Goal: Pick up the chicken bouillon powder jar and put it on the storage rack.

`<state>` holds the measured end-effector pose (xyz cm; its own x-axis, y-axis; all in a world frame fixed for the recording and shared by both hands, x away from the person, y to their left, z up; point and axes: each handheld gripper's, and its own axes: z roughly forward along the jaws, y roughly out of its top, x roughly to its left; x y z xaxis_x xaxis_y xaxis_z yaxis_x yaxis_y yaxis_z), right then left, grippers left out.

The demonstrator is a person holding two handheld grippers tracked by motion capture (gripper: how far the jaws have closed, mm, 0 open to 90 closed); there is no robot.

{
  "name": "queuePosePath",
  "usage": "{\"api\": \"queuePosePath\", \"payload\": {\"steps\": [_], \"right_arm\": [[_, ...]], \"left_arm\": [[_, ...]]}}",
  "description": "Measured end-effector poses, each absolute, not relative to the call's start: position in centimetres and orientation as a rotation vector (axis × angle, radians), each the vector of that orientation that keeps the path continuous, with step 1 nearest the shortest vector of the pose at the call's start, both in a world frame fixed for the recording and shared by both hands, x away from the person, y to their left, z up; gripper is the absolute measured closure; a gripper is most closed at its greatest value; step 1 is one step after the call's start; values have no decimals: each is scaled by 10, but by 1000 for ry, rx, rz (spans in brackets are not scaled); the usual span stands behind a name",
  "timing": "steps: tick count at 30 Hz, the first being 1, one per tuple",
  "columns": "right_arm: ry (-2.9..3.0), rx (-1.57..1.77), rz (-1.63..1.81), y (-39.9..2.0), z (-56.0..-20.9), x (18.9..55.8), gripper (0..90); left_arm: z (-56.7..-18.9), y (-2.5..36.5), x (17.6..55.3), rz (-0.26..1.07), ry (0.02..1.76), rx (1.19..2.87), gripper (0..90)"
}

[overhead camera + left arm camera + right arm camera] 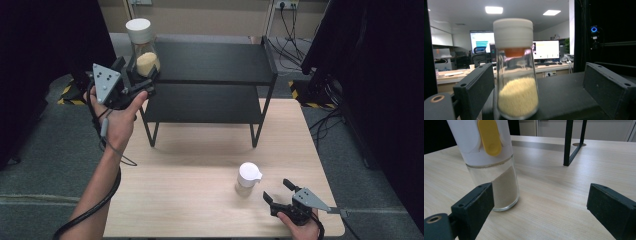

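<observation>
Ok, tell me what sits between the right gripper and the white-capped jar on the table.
Nothing: in the high view only bare tabletop separates the right gripper from the jar, with its jaws open.

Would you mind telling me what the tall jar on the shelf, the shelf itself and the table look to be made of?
The tall jar seems clear glass: monitors show through its wall above yellow grains. Its white lid looks like matte plastic, though that is uncertain. The shelf appears to be black-painted metal or board on thin legs, with a dull sheen. The table looks like pale wood or laminate with visible grain.
</observation>
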<state>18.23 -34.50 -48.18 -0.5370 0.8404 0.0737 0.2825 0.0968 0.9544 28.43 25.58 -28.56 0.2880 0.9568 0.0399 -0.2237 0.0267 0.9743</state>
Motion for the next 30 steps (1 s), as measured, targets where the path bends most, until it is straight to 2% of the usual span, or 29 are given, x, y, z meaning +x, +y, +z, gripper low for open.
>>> {"api": "queuePosePath", "payload": {"steps": [21,30], "right_arm": [[1876,1088,1451,-345,-482,182,75],[1872,1087,1455,-345,-483,182,75]], "left_arm": [[-364,269,248,1030,828,1237,99],[-413,272,235,962,871,1273,98]]}}
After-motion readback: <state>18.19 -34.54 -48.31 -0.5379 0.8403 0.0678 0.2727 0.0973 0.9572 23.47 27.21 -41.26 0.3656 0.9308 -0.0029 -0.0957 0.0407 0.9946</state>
